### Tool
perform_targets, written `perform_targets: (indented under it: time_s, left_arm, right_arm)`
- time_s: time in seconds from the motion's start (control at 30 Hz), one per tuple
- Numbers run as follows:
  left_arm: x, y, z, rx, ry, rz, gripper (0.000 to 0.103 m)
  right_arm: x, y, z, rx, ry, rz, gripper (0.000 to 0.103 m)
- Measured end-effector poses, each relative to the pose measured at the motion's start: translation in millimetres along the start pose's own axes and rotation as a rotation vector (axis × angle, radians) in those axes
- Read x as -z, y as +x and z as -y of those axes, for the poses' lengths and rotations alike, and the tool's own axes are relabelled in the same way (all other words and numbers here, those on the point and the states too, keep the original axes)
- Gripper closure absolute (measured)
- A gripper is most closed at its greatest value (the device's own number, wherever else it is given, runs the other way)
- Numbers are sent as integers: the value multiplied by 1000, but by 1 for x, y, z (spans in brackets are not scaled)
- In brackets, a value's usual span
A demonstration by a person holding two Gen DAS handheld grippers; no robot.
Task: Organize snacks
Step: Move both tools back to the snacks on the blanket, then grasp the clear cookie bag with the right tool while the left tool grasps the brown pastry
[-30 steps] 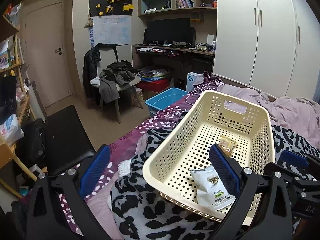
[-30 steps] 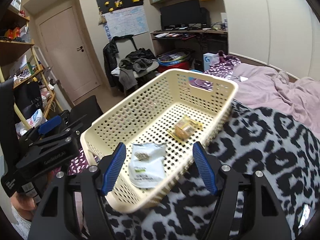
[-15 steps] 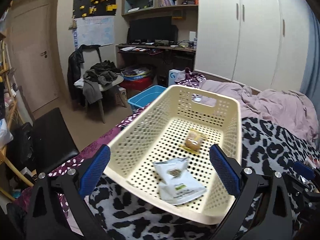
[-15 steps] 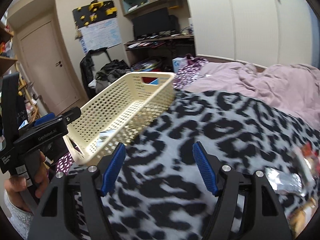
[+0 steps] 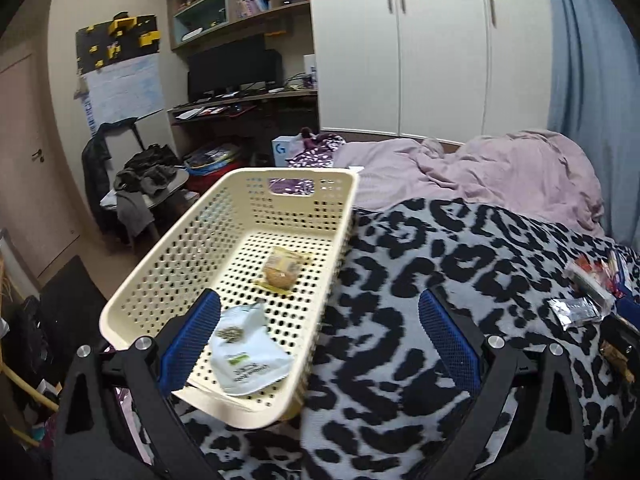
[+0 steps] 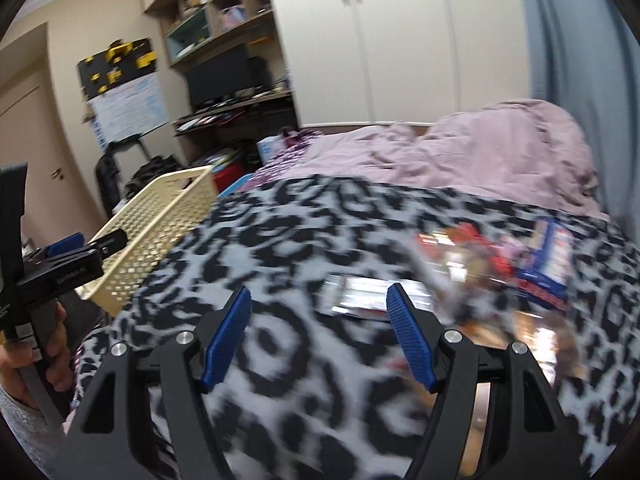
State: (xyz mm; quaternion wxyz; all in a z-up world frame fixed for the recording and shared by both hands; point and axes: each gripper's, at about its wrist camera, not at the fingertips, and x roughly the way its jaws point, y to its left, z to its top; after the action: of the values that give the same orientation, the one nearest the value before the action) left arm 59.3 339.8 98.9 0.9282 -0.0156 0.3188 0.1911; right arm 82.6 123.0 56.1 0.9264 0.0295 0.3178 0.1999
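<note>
The basket (image 5: 256, 280) is serving as the landmark here, sitting on the leopard-print blanket (image 5: 420, 280) that is covering the bed. Over the last second both views are swinging rightward, away from the basket: the right wrist camera, which was looking straight into it, is now seeing it only at the far left, and the loose snack pile (image 6: 500, 276), well to the right of the basket, is coming under the right gripper (image 6: 320, 332). That suggests one drop is finished and the next pickup is starting. Inside the basket, the white pouch (image 5: 248, 356) is lying at the near end and the wrapped cookie (image 5: 282, 272) is sitting past it toward the middle. The right gripper is spreading wide, carrying nothing, with a blurred silver packet (image 6: 360, 296) showing between its pads. The left gripper (image 5: 320, 340) is also gaping wide and empty, hovering over the basket's near right corner, touching nothing as far as the view shows.
</note>
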Motion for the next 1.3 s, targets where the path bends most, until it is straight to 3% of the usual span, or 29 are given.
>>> perform_targets:
  time_s: [0.4,0.77,1.3]
  left_arm:
    - [12,4,62,88,114,-32,2]
    - [19,4,85,133,154,-51,2]
    - [21,2,101,191,177,-61,2]
  right_arm:
    - [31,-26,77,110,90,-4,32]
    - [41,-28,70,84,16,-23,23]
    - [53,-28,64,44,20,-55,22]
